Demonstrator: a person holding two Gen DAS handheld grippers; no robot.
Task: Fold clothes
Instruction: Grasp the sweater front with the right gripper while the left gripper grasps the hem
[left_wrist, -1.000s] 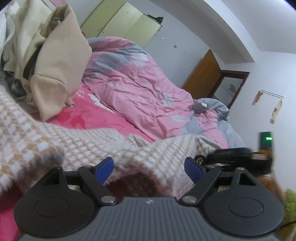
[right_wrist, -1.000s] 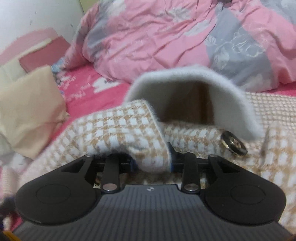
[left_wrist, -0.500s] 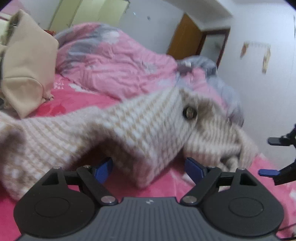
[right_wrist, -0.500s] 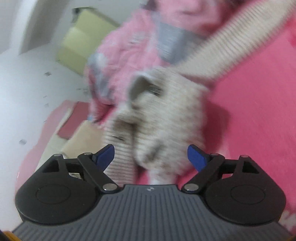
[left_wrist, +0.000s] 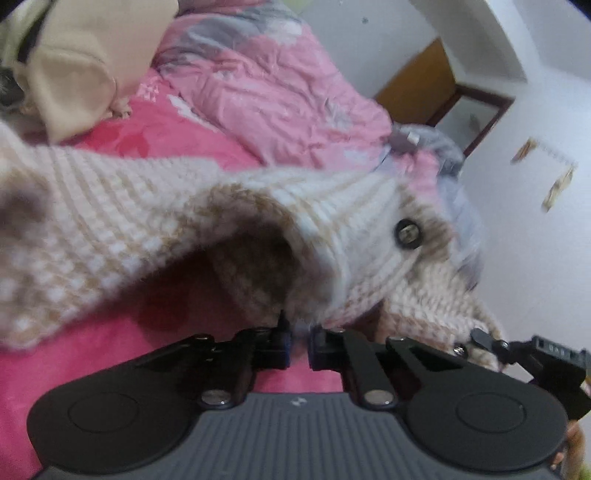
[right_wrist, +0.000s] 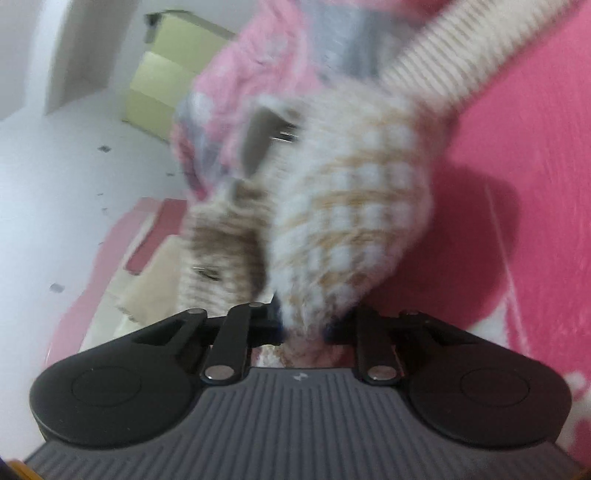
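**Beige-and-white checked knit held at two points above a pink bed**

Beige-and-white checked wool, a buttoned knit garment (left_wrist: 155, 229), hangs stretched over the pink bed sheet (left_wrist: 155, 133), lifted clear of it in the middle so a shadowed hollow opens beneath. One dark button (left_wrist: 407, 234) shows near its right end. The left tool (left_wrist: 298, 345) has just closed; its jaws stand almost together, nipping the garment's lower edge. The right tool (right_wrist: 304, 326) has likewise just been closing and now pinches a bunched fold of the same garment (right_wrist: 354, 206), with cloth filling the narrow gap between its jaws. Bare sheet lies open to the near side of both tools. A rumpled pink-and-grey quilt (left_wrist: 280, 92) borders the far side, and a heap of cream clothes (left_wrist: 74, 66) occupies the far left corner.
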